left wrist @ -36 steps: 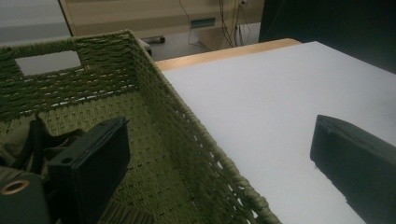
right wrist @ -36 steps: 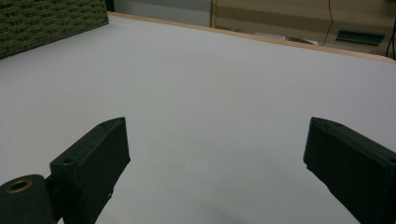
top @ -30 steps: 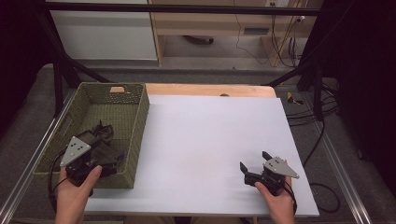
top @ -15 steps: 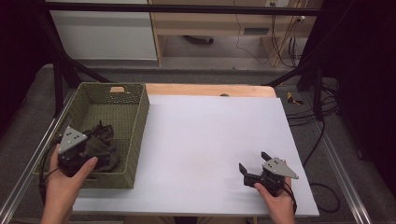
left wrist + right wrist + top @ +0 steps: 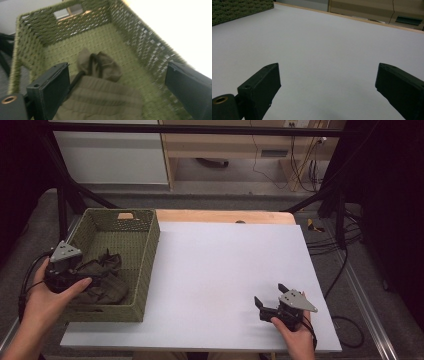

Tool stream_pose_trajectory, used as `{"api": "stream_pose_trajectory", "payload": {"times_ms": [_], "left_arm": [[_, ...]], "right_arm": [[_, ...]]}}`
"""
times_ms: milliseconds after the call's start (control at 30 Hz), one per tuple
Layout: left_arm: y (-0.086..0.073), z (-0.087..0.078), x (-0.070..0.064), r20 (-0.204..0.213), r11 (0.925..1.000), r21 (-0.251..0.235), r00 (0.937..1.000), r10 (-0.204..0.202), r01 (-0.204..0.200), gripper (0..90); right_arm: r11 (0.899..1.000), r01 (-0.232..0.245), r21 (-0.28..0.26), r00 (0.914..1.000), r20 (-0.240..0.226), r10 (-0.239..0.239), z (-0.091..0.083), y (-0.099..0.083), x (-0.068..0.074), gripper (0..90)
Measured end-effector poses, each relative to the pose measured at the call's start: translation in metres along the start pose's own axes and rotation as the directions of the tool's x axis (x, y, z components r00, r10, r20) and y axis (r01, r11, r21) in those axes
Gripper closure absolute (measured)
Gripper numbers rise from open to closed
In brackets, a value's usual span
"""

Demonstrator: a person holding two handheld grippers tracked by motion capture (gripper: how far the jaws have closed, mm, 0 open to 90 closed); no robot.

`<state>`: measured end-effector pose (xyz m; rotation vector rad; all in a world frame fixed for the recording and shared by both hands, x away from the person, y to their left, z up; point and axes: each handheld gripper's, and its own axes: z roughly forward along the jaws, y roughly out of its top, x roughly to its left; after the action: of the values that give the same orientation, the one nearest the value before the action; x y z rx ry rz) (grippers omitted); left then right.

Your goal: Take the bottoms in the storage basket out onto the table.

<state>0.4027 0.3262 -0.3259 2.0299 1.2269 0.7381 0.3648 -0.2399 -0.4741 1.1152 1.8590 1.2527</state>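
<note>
A green woven basket (image 5: 146,251) stands at the table's left, with crumpled olive-green cloth (image 5: 104,277) in its near half. My left gripper (image 5: 95,278) hovers over the basket's near left corner, open, jaws pointing at the cloth. In the left gripper view the cloth (image 5: 100,95) lies bunched just below the left gripper (image 5: 117,90), its jaws wide apart with nothing gripped between them. My right gripper (image 5: 267,302) rests low over the white tabletop (image 5: 225,270) near the front right, open and empty. The right gripper view has the right gripper (image 5: 328,90) over bare white surface.
The basket (image 5: 239,10) shows far off at the upper left of the right gripper view. A wooden strip (image 5: 220,216) edges the table's far side. Cables (image 5: 325,240) lie on the floor to the right. A metal frame (image 5: 65,205) stands left of the basket.
My left gripper has moved left and toward the basket's near left corner, turning its jaws onto the cloth. The right gripper has stayed put.
</note>
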Motion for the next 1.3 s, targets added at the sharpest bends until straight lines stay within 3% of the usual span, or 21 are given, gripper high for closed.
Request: {"api": "stream_pose_trajectory", "payload": {"times_ms": [333, 533, 700, 833, 1000, 1167, 1300], "left_arm": [[0.004, 0.012, 0.009, -0.006, 0.9926, 0.119, 0.9997, 0.025, -0.024, 6.7], [-0.002, 0.027, 0.013, -0.013, 0.9745, 0.216, 0.9978, 0.065, -0.06, 8.8], [-0.005, 0.04, 0.017, -0.005, 0.9582, 0.28, 0.998, 0.063, -0.059, 8.7], [-0.011, 0.047, 0.029, -0.012, 0.9482, 0.316, 0.9994, 0.034, -0.028, 8.4], [-0.017, 0.05, 0.035, -0.011, 0.9426, 0.333, 0.9996, 0.027, -0.021, 7.6], [-0.022, 0.052, 0.039, 0.002, 0.9437, 0.331, 1.0, 0.009, -0.009, 6.2], [-0.024, 0.056, 0.041, 0.021, 0.9386, 0.345, 0.9998, -0.004, -0.003, 4.7]], "right_arm": [[1.0, 0.012, 0.011, 0.9999, -0.009, -0.012, 0.001, 0.0, 0.001, 5.8], [0.999, 0.02, 0.025, 0.9994, -0.028, -0.019, 0.003, -0.001, 0.002, 5.7], [0.999, 0.025, 0.033, 0.9991, -0.035, -0.024, 0.005, -0.002, 0.003, 5.7], [0.999, 0.032, 0.037, 0.9986, -0.043, -0.03, 0.004, -0.002, 0.005, 5.6], [0.999, 0.032, 0.041, 0.9985, -0.047, -0.03, 0.005, -0.002, 0.005, 5.5], [0.998, 0.038, 0.043, 0.998, -0.051, -0.035, 0.006, -0.002, 0.005, 5.5], [0.998, 0.041, 0.046, 0.9979, -0.053, -0.039, 0.006, -0.003, 0.006, 5.5]]}}
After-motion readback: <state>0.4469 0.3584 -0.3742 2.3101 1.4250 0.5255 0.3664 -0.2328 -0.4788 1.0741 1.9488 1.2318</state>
